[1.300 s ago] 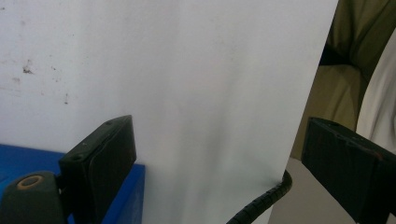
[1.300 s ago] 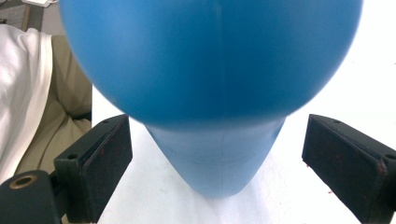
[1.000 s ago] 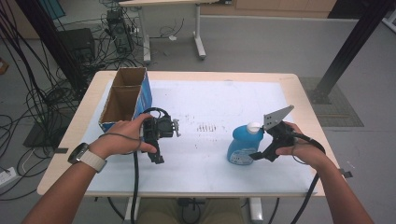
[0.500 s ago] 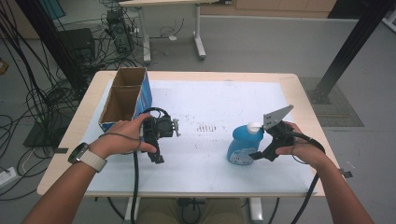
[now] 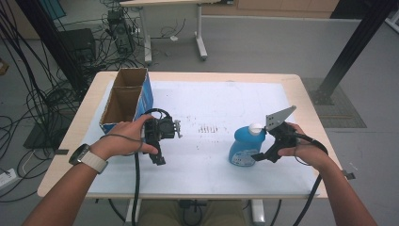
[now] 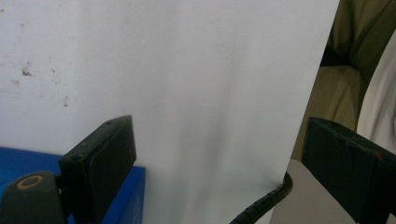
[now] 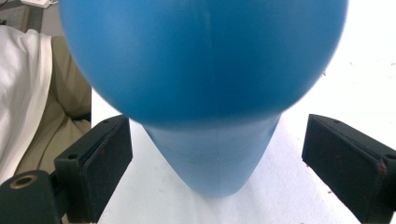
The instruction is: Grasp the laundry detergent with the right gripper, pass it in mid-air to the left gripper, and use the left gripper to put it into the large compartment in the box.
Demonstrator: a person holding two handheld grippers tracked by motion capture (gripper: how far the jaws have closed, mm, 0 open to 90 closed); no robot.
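A blue bottle [image 5: 241, 147] with a white cap [image 5: 255, 127] stands upright on the white sheet [image 5: 211, 103], right of centre. My right gripper [image 5: 259, 153] sits beside it on the right. In the right gripper view the bottle [image 7: 205, 70] looms close and its narrow part lies between the jaws of my right gripper [image 7: 218, 123]. There is a gap on each side, so the pads do not touch it. My left gripper [image 5: 159, 159] is held over the sheet left of centre. In its own view my left gripper [image 6: 219, 123] stands open with only white sheet between the jaws.
An open cardboard box [image 5: 147, 96] with blue sides stands at the table's left rear. The table's near edge and the person's trousers [image 6: 341, 88] appear past the sheet. A black cable [image 5: 137, 188] trails from the left gripper over the front edge.
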